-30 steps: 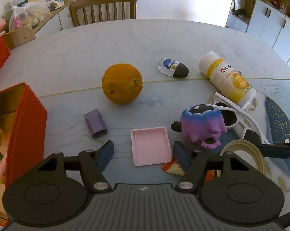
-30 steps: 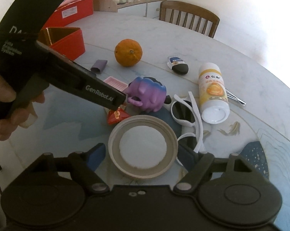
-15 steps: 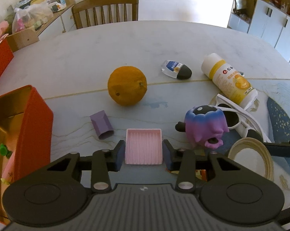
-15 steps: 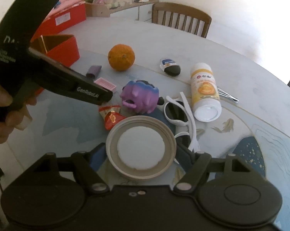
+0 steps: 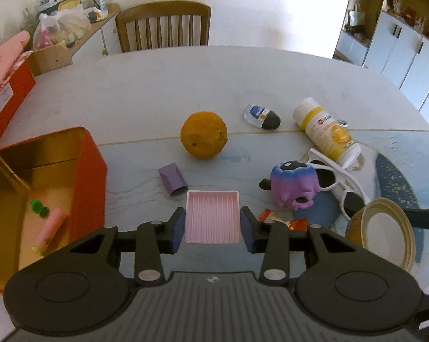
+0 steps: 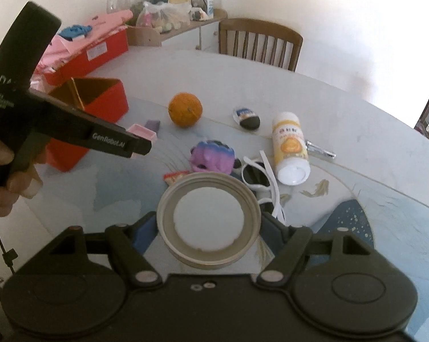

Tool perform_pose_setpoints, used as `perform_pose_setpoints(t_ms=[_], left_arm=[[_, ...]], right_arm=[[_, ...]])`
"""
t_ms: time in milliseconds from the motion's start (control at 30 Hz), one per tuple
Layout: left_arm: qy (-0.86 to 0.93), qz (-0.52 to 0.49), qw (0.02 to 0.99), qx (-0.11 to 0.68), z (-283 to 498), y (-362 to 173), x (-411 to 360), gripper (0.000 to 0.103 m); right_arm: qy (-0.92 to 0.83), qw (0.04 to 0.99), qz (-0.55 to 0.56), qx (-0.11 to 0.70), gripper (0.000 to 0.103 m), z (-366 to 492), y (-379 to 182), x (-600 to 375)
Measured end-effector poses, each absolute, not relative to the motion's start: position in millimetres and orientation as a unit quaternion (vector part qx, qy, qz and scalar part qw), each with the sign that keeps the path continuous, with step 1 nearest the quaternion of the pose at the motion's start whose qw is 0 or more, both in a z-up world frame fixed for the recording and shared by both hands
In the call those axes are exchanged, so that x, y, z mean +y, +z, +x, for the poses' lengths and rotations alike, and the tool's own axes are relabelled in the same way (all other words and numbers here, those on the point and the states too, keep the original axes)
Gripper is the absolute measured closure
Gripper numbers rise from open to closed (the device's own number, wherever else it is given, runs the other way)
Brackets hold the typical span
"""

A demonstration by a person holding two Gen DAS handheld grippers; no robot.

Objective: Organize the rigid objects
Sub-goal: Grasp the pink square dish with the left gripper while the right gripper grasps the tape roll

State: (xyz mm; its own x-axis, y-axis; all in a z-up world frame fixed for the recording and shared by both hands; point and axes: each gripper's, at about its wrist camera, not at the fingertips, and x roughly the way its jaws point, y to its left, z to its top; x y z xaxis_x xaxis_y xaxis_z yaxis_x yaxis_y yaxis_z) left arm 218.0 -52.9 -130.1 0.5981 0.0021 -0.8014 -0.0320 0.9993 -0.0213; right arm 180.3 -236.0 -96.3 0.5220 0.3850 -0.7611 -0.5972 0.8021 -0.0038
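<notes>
Pink ridged tray (image 5: pixel 213 216) is sitting between the blue pads of the left tool (image 5: pixel 212 226), which is gripping it by both sides, narrowed to the tray's width, just right of the open red tin (image 5: pixel 86 176). In the right wrist view the right tool (image 6: pixel 208 232) is clamping a round beige lid (image 6: pixel 208 223) across its rim, jaws spread wide, with the lid appearing raised off the surface (image 5: pixel 157 91). Beyond the tray, an orange (image 5: pixel 204 134), a small purple block (image 5: pixel 173 179) and a purple toy (image 5: pixel 295 188) are lying apart from each other. White sunglasses (image 5: pixel 337 182) and a yellow-labelled bottle (image 5: pixel 325 129) are lying on the right, the sunglasses touching the bottle's end.
</notes>
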Motion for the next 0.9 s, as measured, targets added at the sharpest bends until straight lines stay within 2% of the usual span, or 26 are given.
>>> perform_pose_setpoints(t_ms=[433, 900], left_arm=[[0.023, -0.029, 0.909, 0.416, 180.1, -82.5, -13.7, 0.063], [0.061, -0.058, 0.923, 0.375, 161.9, -48.6, 63.5, 0.063]], right_arm=[[0.320, 0.863, -0.135, 0.367, 0.027, 162.2, -52.2, -198.0], [0.367, 0.853, -0.169, 0.332, 0.027, 155.4, -29.6, -119.8]])
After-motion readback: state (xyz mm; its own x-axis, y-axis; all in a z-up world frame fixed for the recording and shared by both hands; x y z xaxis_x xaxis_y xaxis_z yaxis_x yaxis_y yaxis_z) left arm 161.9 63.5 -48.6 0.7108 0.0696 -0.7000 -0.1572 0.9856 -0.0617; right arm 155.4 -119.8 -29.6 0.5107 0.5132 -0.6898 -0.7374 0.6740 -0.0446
